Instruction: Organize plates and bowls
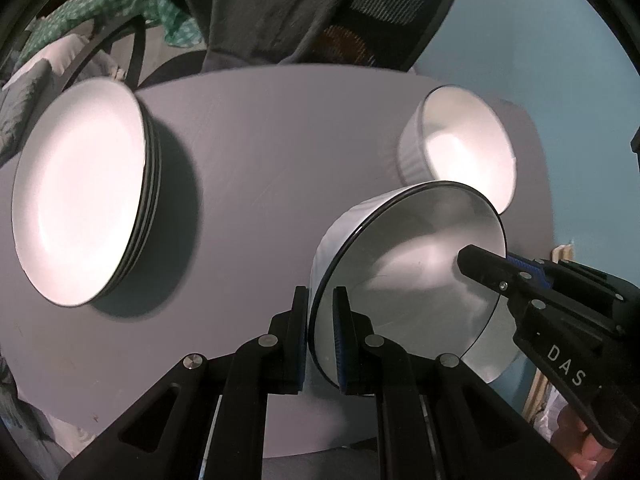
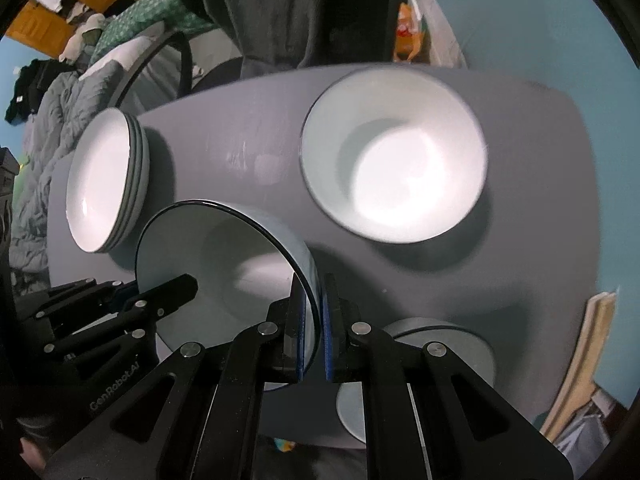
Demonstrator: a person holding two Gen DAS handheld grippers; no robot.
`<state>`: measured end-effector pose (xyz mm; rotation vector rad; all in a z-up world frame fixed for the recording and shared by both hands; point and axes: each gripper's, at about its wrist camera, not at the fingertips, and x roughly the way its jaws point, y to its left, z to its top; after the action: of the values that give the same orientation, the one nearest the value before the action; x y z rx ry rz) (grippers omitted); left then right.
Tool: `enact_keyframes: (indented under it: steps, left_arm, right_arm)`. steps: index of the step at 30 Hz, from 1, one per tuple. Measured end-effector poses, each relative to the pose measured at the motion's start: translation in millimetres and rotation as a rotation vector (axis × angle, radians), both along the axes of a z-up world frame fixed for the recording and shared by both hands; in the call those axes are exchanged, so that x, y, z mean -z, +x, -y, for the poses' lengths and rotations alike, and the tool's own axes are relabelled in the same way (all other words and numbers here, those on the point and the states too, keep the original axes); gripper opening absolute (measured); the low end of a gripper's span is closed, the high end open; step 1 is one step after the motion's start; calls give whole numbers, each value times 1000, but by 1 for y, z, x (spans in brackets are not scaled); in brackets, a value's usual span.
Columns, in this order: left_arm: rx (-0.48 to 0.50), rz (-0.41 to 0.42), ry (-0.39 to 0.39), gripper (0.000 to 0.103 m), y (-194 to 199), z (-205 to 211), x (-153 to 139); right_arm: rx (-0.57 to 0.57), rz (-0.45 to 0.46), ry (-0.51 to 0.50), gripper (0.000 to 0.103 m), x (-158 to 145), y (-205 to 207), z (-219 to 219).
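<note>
Both grippers hold one white bowl with a dark rim [image 1: 416, 264], lifted above the grey round table [image 1: 260, 152]. My left gripper [image 1: 322, 336] is shut on the bowl's left rim. My right gripper [image 2: 316, 328] is shut on the opposite rim; it shows in the left wrist view [image 1: 484, 268], one finger inside the bowl. The held bowl also shows in the right wrist view [image 2: 224, 260]. A second white bowl [image 1: 460, 148] [image 2: 396, 156] stands on the table beyond. A stack of white plates [image 1: 84, 192] [image 2: 104, 184] lies at the left.
A chair with dark clothing [image 1: 304, 12] stands behind the table. Two grey round items [image 2: 440, 344] lie under my right gripper near the table's front edge. Bedding [image 2: 48, 120] lies to the far left. Wooden slats [image 2: 584, 360] lean at the right.
</note>
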<state>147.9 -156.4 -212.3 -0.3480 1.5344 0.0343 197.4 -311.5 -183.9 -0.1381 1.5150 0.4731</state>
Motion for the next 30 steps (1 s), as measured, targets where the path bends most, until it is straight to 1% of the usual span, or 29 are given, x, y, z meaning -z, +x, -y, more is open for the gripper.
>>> enact_keyframes:
  steps: [6, 11, 17, 22, 30]
  left_arm:
    - [32, 51, -5, 11, 16, 11, -22]
    - [63, 79, -6, 11, 36, 24, -26]
    - [99, 96, 1, 11, 57, 35, -26]
    - [110, 103, 6, 11, 71, 41, -22]
    - [126, 82, 17, 11, 89, 53, -13]
  right_arm:
    - [29, 40, 4, 8, -16, 16, 14]
    - [59, 65, 5, 8, -23, 30, 26]
    - [90, 87, -9, 8, -26, 47, 38]
    - [117, 83, -16, 8, -25, 58, 48]
    - [152, 62, -12, 8, -16, 76, 61]
